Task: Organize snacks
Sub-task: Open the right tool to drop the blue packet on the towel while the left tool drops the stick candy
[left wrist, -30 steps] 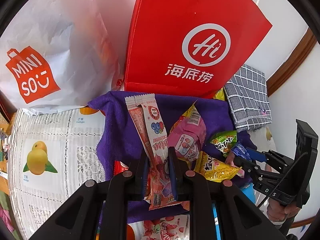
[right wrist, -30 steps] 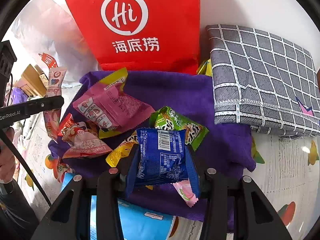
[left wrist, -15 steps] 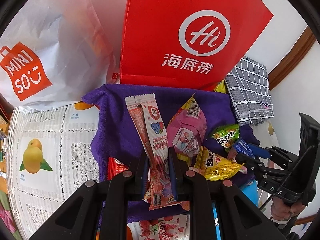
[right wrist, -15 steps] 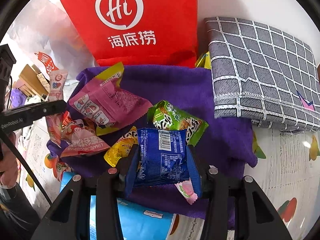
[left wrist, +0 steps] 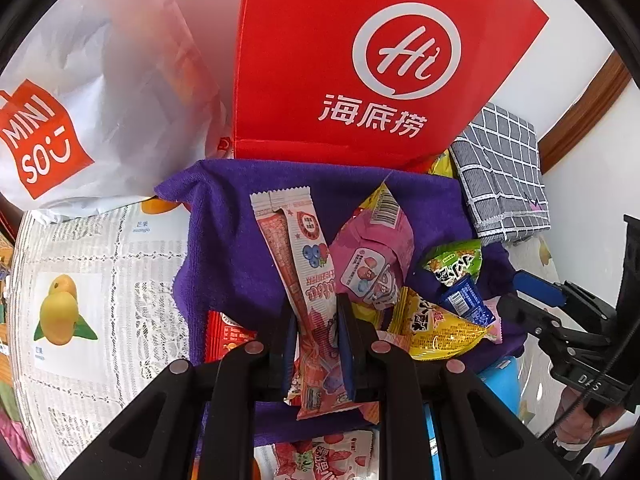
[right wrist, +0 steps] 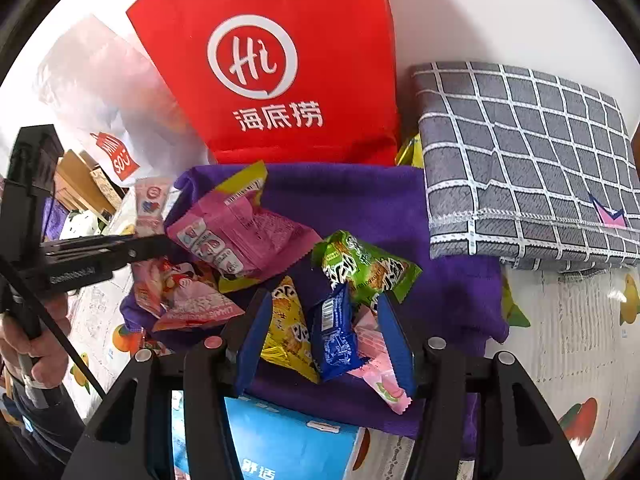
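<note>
A red bag with a white "Hi" logo stands upright at the back, and everything else sits around it. To its left leans a white shopping bag with an orange label. To its right lies a folded grey checked cloth, its near edge overlapping the purple towel that spreads out directly in front of the red bag. All of this rests on a tablecloth printed with fruit pictures. In front of the towel, on the side away from the red bag, a light blue box shows between the arms of the right gripper.

The snacks lie heaped on the towel, in front of the red bag. A pink packet sits nearest the bag, its yellow barcoded end pointing toward it. Just right of it is a green packet, and in front of that a yellow packet touching a small blue packet. A red packet pokes out from under the towel's left part.

The left gripper has its jaws clamped on a long pink-and-white stick pack, which rises tilted toward the red bag, above the towel. The right gripper has its jaws apart, straddling the blue packet, the yellow packet and a pale pink wrapper; the blue packet stands on edge between the pads without clear contact on either side.
</note>
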The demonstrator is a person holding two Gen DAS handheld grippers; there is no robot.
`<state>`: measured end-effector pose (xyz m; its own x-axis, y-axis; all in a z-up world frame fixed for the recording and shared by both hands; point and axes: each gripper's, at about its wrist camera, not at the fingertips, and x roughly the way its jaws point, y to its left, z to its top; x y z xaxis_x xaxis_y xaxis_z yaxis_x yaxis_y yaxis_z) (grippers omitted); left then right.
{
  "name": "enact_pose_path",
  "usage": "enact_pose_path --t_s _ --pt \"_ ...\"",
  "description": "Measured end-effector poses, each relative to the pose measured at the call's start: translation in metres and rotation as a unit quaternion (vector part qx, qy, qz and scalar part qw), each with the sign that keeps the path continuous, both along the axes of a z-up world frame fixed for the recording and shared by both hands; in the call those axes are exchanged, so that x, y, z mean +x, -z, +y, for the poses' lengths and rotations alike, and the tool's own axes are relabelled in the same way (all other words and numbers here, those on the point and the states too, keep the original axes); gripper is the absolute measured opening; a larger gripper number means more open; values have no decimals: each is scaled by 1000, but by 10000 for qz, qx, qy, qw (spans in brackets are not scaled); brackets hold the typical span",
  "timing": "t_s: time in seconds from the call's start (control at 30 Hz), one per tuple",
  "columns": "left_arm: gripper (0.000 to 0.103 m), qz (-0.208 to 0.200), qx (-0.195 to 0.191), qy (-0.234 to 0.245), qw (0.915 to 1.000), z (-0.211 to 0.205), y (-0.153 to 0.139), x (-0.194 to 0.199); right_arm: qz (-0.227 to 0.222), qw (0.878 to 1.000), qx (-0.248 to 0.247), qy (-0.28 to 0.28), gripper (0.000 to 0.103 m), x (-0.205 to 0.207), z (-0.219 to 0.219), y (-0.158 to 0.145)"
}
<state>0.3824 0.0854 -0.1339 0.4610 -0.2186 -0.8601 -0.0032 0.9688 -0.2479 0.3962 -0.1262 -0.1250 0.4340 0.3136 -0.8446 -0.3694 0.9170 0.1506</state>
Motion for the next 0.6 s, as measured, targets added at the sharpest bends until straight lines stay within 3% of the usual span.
enact_pose_path --t_s 0.43,0.5,0.6 --pt "18 -21 29 -36 10000 -1 3 2 -52 10000 -28 28 55 -5 2 -2" --pt "22 -52 -22 -51 10000 0 2 2 -50 10000 -25 28 55 -5 2 -2" --pt "38 -97 -59 -67 9999 0 0 2 -39 10000 -8 20 55 -5 3 -2"
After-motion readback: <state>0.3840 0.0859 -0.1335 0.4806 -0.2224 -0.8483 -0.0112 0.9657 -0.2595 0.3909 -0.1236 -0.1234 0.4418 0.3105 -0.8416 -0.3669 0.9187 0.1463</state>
